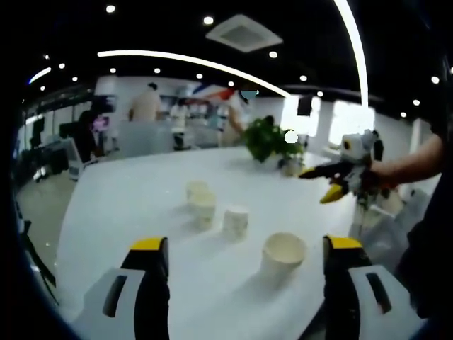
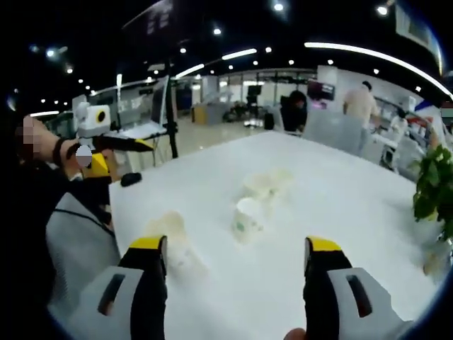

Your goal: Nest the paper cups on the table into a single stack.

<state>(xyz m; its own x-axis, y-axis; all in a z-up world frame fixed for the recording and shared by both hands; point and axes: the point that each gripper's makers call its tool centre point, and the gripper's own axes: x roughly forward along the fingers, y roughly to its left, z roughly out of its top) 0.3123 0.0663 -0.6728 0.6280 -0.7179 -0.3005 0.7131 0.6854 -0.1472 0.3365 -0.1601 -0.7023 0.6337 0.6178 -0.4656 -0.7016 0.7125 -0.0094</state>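
Four paper cups stand on the white table [image 1: 106, 205] ahead of your left tool [image 1: 245, 248], whose jaws are spread wide and empty. Going left to right from it: a pair of cups [image 1: 200, 200] touching each other, a single inverted cup [image 1: 236, 220], then the nearest upright cup [image 1: 282, 256] just inside the right jaw. Your right tool [image 2: 237, 255] is likewise spread and empty, with one cup [image 2: 170, 235] by its left jaw and the patterned cup [image 2: 248, 218] ahead between the jaws.

Three paper cups [image 1: 233, 219] are spread on the table [image 1: 127, 205]; a plant [image 1: 267, 139] is set behind them.
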